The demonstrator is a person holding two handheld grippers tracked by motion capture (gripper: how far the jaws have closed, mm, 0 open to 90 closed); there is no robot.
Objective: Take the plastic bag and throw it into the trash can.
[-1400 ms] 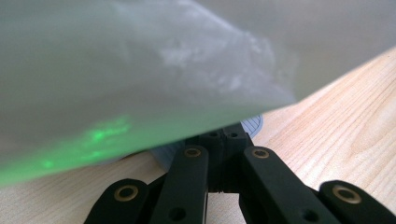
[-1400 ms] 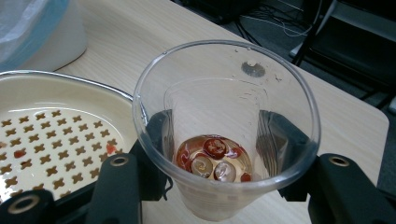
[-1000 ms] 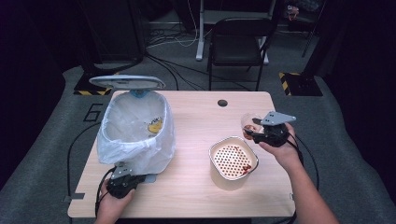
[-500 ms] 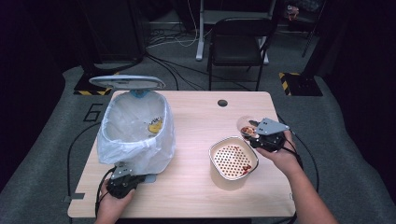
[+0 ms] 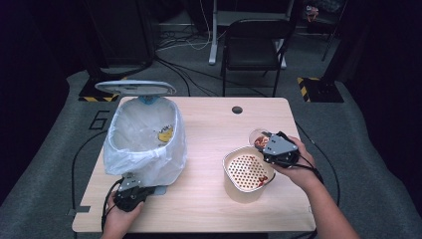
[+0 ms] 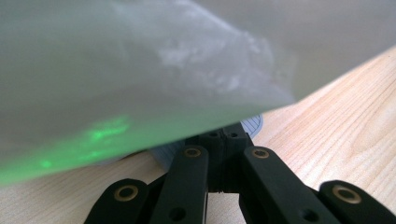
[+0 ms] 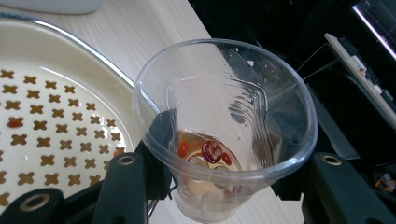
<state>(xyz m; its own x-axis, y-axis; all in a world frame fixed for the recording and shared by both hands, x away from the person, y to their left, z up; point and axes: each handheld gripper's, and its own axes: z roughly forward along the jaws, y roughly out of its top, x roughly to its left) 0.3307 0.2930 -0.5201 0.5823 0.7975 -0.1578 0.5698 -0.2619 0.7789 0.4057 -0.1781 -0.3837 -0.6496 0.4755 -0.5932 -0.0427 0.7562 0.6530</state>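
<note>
A clear plastic cup (image 7: 224,93) with red bits (image 7: 212,151) and some liquid at its bottom is tilted, mouth toward the camera, and my right gripper (image 7: 224,140) is shut on it. From above, the cup (image 5: 257,136) and right gripper (image 5: 263,143) hang at the right rim of a cream bowl (image 5: 226,167) with a perforated strainer insert (image 5: 246,172). A few red bits lie on the strainer (image 7: 56,116). My left gripper (image 5: 133,183) is shut at the foot of a pedal bin lined with a white bag (image 5: 144,159). Its tips (image 6: 229,140) rest at the grey pedal (image 6: 252,123) under the bag (image 6: 140,70).
The bin's lid (image 5: 134,88) stands open, and a yellow scrap (image 5: 165,133) lies inside the liner. The wooden table (image 5: 209,129) has a cable hole (image 5: 237,109) at its far edge. A dark chair (image 5: 254,40) stands beyond the table.
My right gripper has carried the cup a little left and nearer, up to the bowl's rim. The left gripper and bin have stayed put.
</note>
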